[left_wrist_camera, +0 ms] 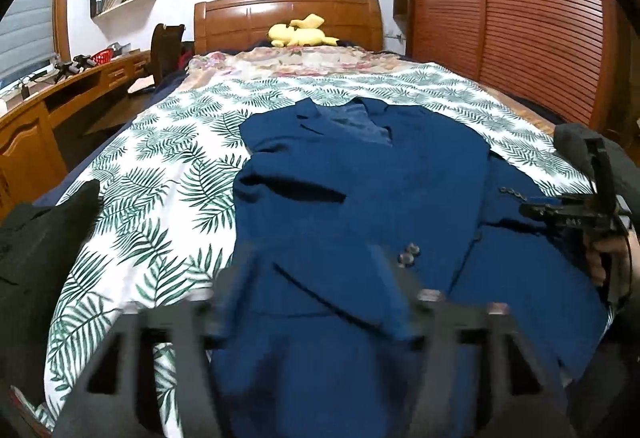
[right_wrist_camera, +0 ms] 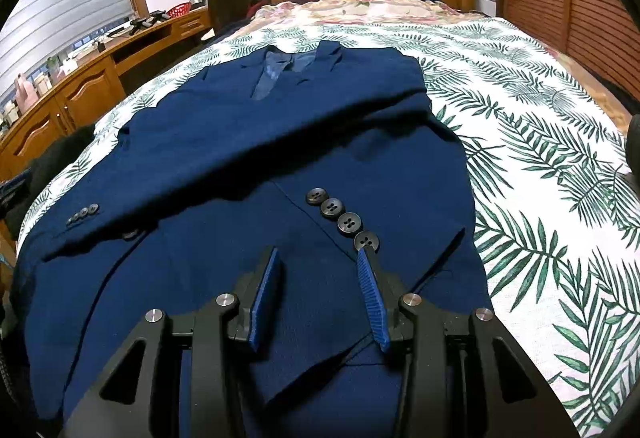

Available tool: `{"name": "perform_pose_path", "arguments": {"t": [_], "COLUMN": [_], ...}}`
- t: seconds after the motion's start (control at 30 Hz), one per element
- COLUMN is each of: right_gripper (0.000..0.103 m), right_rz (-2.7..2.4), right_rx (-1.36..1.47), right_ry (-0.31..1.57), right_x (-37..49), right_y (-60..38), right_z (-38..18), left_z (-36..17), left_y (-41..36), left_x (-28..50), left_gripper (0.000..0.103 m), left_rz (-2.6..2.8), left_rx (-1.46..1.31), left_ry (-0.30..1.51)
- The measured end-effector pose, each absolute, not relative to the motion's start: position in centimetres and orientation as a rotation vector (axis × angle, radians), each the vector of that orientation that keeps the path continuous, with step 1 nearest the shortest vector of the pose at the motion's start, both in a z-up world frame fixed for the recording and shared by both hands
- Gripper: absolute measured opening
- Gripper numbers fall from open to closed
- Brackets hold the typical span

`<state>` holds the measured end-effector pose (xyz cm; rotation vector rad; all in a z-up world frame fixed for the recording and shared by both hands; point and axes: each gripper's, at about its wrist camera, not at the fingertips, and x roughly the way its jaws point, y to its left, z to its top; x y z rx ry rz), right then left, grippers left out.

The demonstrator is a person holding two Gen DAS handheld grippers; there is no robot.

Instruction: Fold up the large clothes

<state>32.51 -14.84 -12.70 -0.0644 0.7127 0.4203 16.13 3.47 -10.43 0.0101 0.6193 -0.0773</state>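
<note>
A dark blue suit jacket [left_wrist_camera: 360, 198] lies front-up on the bed, collar towards the headboard, both sleeves folded across its front. In the right wrist view the jacket [right_wrist_camera: 248, 142] fills the middle, with a row of sleeve-cuff buttons [right_wrist_camera: 340, 214]. My right gripper [right_wrist_camera: 318, 258] is open just above the cuff, its blue pads [right_wrist_camera: 368, 286] apart and empty. It also shows in the left wrist view [left_wrist_camera: 560, 210] at the jacket's right side. My left gripper [left_wrist_camera: 320, 278] is blurred, open and empty over the jacket's lower front.
The bed has a leaf-print sheet [left_wrist_camera: 168, 166], a floral blanket and a yellow plush toy [left_wrist_camera: 300, 32] by the wooden headboard. A dark garment [left_wrist_camera: 36, 246] lies at the bed's left edge. A wooden desk [right_wrist_camera: 80, 86] runs along the left; a slatted wardrobe [left_wrist_camera: 520, 18] stands on the right.
</note>
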Motion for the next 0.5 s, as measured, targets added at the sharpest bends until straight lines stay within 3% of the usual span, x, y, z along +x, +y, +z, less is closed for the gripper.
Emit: {"name": "perform_pose_path", "arguments": {"t": [0.03,0.4,0.5], "right_gripper": [0.042,0.043,0.043], "right_rz": [0.421,0.414,0.413], "right_rx": [-0.064,-0.076,-0.078], "right_ry": [0.712,0.714,0.716], "right_x": [32.5,32.6,32.6], "right_y": [-14.8,-14.7,-14.6], "right_z": [-12.7,-12.8,-12.8], "left_z": [-10.5,-12.6,-13.3], "left_y": [3.8,8.2,8.8], "left_x": [15.7,11.9,11.0], "left_gripper": [0.081,0.081,0.07], "left_rz": [-0.079,-0.043,-0.063], "left_rx": [0.01,-0.025,-0.05], "left_ry": [0.619,0.716,0.74]}}
